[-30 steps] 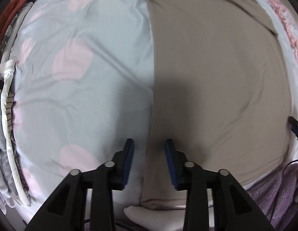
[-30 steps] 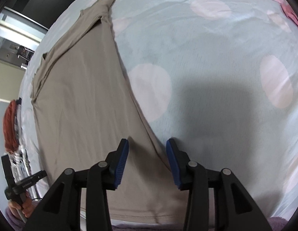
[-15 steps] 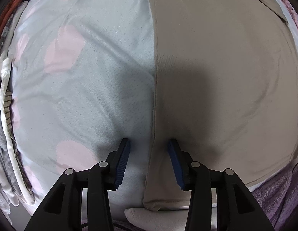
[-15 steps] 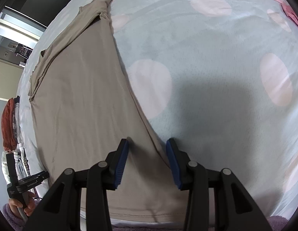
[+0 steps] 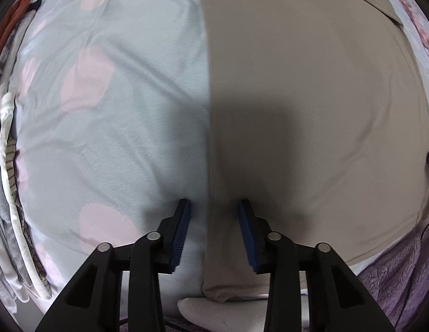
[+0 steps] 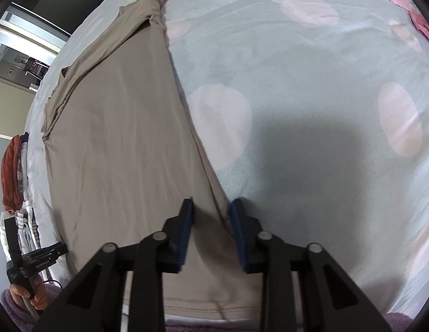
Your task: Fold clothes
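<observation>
Flat taupe jersey t-shirt [image 5: 311, 96] spread on pale blue bedsheet with pink spots [image 5: 117, 110], hem at near edge of bed.

Left gripper [image 5: 213, 207] low over shirt's left side edge, blue-padded jaws apart, one either side of edge. Right gripper [image 6: 210, 206] likewise at right side edge near hem, jaws apart astride it. Sleeves and collar bunched toward far edge. Stack of folded clothes [image 5: 9, 193] along left edge of bed.
</observation>
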Demonstrator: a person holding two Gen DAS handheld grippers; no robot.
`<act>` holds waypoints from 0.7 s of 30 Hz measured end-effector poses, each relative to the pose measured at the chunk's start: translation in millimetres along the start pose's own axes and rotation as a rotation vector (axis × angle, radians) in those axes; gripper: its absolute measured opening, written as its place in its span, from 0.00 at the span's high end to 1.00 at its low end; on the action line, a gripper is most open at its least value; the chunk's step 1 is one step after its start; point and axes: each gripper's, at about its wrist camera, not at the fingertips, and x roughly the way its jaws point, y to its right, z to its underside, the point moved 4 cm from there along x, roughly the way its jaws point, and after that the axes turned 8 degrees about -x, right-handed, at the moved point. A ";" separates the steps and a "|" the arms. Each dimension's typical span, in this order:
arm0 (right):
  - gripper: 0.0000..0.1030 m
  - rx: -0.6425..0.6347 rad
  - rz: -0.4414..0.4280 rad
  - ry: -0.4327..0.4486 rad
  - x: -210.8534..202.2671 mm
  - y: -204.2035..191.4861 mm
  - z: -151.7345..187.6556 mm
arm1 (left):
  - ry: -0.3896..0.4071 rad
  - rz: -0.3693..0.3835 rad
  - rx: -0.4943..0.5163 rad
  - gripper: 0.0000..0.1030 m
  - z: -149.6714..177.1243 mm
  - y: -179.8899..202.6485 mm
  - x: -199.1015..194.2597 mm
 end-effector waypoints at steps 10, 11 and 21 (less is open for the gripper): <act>0.94 -0.026 -0.037 0.114 -27.5 -2.9 8.2 | 0.084 0.085 0.024 0.96 -8.6 1.9 -23.8; 0.94 -0.026 -0.049 0.135 -31.5 -3.9 6.3 | 0.108 0.105 0.008 0.96 -11.1 -1.9 -30.1; 0.94 -0.066 -0.072 0.325 -33.6 -8.0 -62.4 | 0.326 0.233 -0.137 0.96 -33.8 -34.3 -71.7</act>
